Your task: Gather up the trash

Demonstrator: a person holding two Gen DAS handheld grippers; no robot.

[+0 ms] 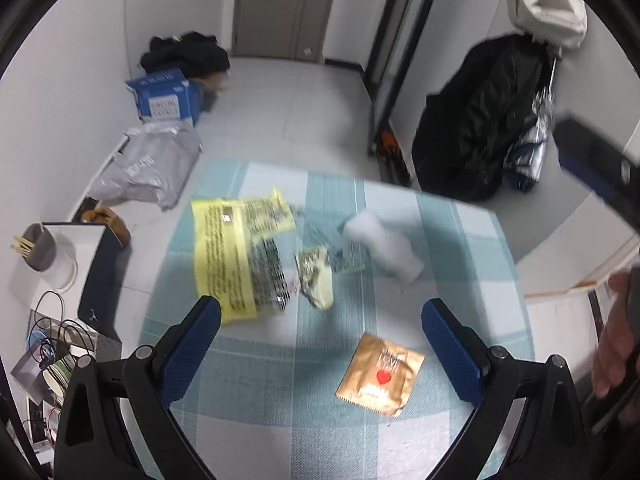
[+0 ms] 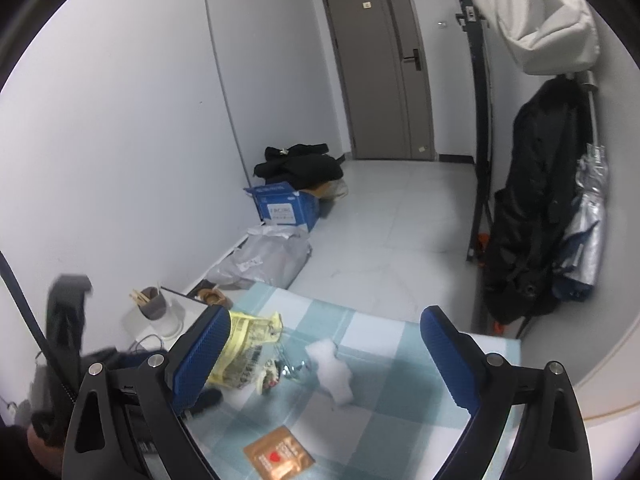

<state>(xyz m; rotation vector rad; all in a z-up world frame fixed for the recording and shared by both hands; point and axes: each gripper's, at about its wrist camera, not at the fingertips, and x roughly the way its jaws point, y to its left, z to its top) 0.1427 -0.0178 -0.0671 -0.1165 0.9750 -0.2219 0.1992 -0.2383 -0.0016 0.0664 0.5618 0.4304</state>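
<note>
Blue-and-white checked cloth (image 1: 280,380) covers the table, trash spread over it. Yellow printed wrapper (image 1: 232,256) lies crumpled at the left side of the cloth, a small pale crumpled packet (image 1: 318,280) just beside it, some clear plastic film (image 1: 332,244) past that, and a white wad of tissue (image 1: 384,246) to the right. Gold square sachet with a red heart (image 1: 380,376) sits flat on the cloth, apart from the rest and nearest the cameras. Left gripper (image 1: 320,340) spread wide, nothing held, hovering above the cloth with the sachet between its blue pads (image 1: 192,348) in the view, not touching. Right gripper (image 2: 320,356) also wide apart and empty, above the near edge, with wrapper and tissue ahead. Blue box (image 2: 286,206) and grey bag (image 2: 268,260) on the floor by the wall.
</note>
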